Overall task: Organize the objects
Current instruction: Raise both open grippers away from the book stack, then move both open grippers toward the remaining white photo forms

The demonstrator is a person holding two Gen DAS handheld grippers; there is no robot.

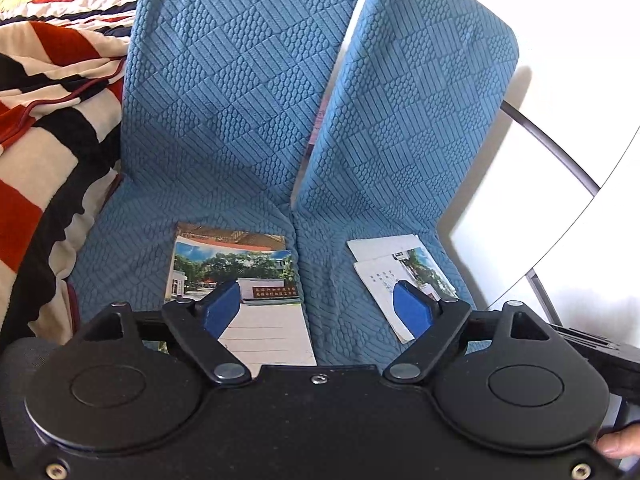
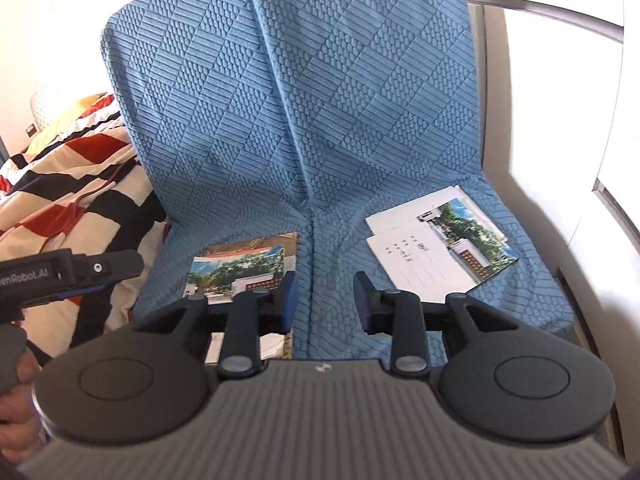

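Observation:
Two blue quilted seat cushions stand side by side. A stack of photo postcards lies on the left seat, the top one showing trees and a low wall. A few more cards, one with handwriting, lie fanned out on the right seat. My left gripper hovers over the seam between the seats, jaws wide open, one blue pad over each pile and nothing between them. My right gripper hangs over the same seam with a narrower gap, open and holding nothing. The left stack and the right cards flank it.
A red, black and cream striped blanket is heaped left of the seats. A white wall and a curved metal rail close in the right side. The left tool's black casing juts in beside the blanket, with a hand below it.

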